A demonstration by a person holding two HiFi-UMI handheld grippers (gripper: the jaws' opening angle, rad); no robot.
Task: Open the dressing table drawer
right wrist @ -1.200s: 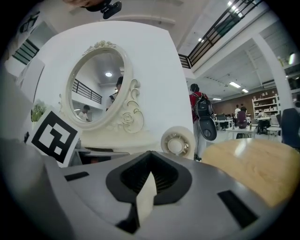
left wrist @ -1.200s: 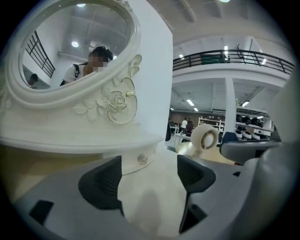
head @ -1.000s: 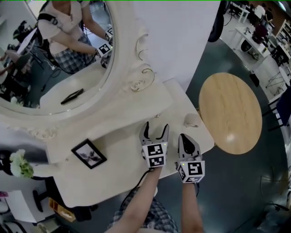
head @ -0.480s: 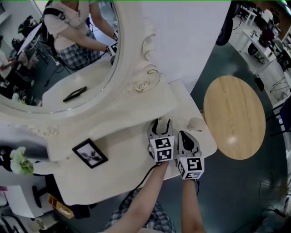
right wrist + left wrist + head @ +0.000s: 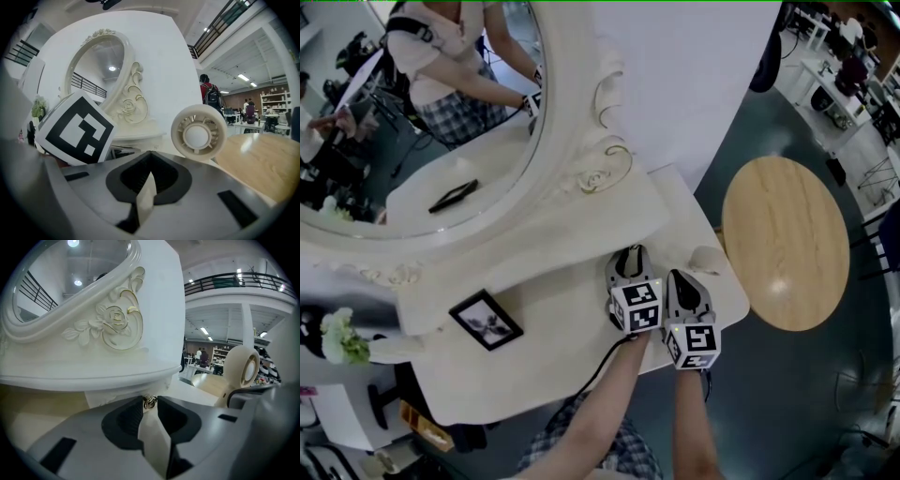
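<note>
L gripper (image 5: 150, 398) jaws just closing, pinching drawer knob (image 5: 149, 403) (R gripper (image 5: 149, 153) jaws together, empty)

Cream drawer front (image 5: 104, 398) under carved ledge (image 5: 93, 377), small gold knob (image 5: 149, 402), pinched between left tool (image 5: 150, 398) tips

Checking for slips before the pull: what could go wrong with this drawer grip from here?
1. The left gripper has just been closing its jaws and pinches the small drawer knob only at their very tips; it may slip out when pulled.
2. The right gripper, shut and empty, sits beside the round cream object on the tabletop and might knock it.
</note>
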